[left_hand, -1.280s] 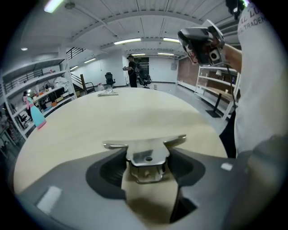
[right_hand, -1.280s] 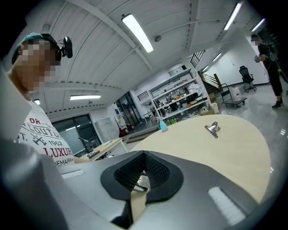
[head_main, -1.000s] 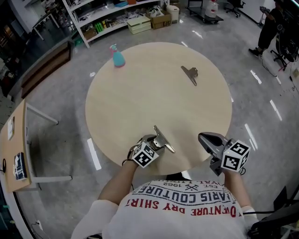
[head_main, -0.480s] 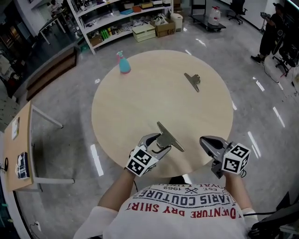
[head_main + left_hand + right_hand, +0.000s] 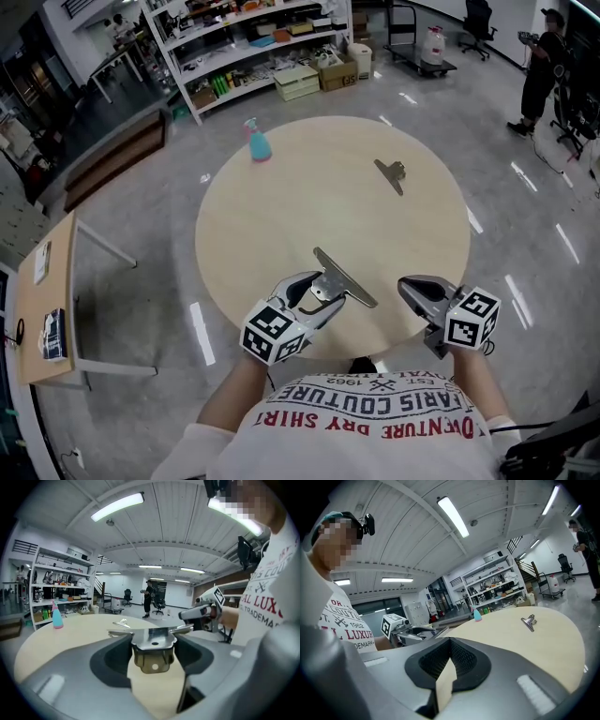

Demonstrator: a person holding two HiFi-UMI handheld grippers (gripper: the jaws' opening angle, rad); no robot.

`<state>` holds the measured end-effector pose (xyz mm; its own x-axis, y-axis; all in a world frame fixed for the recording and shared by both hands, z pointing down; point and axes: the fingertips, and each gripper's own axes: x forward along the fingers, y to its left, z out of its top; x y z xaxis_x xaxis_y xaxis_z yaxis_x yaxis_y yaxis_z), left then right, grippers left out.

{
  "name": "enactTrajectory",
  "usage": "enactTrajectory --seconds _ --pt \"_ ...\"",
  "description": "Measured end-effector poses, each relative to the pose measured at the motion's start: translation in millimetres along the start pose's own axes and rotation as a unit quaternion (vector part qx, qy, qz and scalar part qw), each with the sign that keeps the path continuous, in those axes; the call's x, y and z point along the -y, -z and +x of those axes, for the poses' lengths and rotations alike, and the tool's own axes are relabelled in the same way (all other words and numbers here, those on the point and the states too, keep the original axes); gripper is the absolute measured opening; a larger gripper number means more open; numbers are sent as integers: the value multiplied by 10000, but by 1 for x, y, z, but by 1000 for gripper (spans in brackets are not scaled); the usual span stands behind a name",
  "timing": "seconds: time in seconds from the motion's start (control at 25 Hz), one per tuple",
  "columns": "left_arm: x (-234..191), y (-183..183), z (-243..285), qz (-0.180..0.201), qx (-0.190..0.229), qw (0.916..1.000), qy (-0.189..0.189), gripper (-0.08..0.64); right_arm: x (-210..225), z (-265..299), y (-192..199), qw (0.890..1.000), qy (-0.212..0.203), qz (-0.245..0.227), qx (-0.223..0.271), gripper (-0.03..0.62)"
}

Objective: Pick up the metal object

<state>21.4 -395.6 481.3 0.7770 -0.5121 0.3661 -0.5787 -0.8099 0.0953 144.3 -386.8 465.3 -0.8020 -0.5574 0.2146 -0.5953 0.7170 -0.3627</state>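
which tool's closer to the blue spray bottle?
Left. The left tool, shut on a metal clip, is at the near edge of the table, diagonally across from the spray bottle; the right tool sits further right along that edge.

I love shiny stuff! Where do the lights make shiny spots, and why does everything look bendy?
Head view: white glare streaks on the grey floor. Left gripper view: the metal clip gleams, and the wide lens bends the ceiling. Right gripper view: same bending, plus a bright strip light.

Round table [image 5: 281,216], spray bottle [image 5: 257,142], far metal clip [image 5: 393,174]
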Motion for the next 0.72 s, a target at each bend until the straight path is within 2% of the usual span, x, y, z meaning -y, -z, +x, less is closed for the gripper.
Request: enactTrajectory --seconds 0.44,0.72 --pt "12 -13 -16 181 30 9998 -89 278 -23 6 2 9987 -204 -430 -195 1" --pt "24 -15 -29 252 81 9996 -44 278 -41 4 6 9983 -239 -506 -186 0"
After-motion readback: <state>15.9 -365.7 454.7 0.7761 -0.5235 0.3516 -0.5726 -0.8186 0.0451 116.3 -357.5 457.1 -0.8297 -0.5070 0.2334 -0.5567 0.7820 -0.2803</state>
